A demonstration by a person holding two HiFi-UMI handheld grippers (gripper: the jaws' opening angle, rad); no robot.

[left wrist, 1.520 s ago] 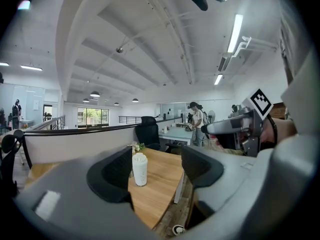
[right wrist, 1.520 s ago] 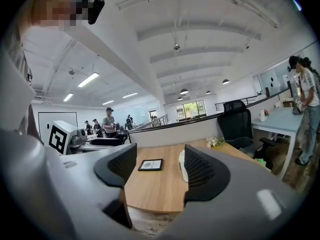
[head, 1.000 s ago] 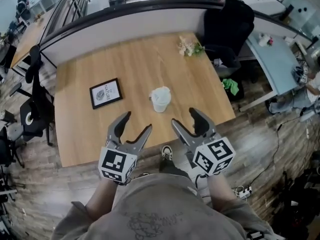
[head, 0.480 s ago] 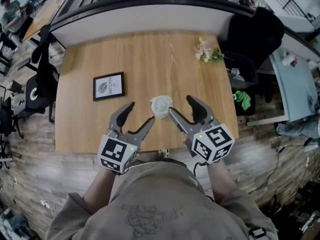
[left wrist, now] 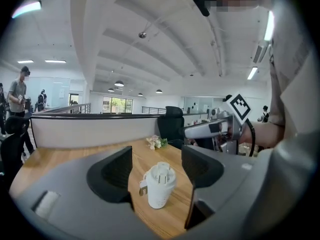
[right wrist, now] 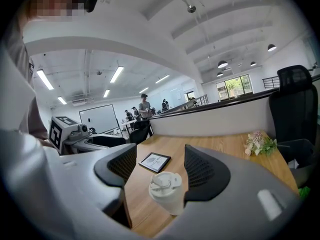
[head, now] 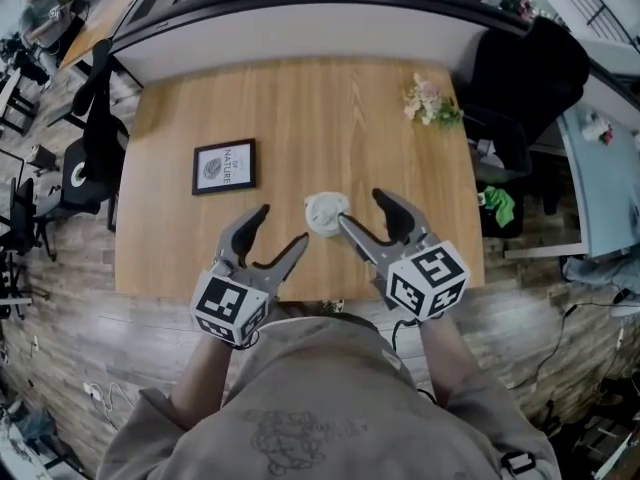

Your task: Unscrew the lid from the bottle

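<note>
A small white bottle (head: 326, 213) with a white ribbed lid stands upright on the wooden table (head: 300, 108), close to its near edge. A small tag hangs at the bottle's side (left wrist: 142, 189). My left gripper (head: 280, 230) is open just short of the bottle and to its left, with nothing between its fingers. My right gripper (head: 362, 210) is open right beside the bottle on the right, its inner fingertip close to the bottle's rim. In the left gripper view the bottle (left wrist: 159, 186) shows ahead between the jaws; in the right gripper view the bottle (right wrist: 167, 191) does too.
A framed picture (head: 225, 165) lies flat at the left of the table. A small bunch of flowers (head: 430, 100) lies at the far right corner. A curved partition (head: 300, 28) closes the table's far side, and a black office chair (head: 525, 68) stands to the right.
Both grippers have come forward over the table's near edge to the bottle, which was well ahead of them a second ago. Their jaws stand as wide as before.
</note>
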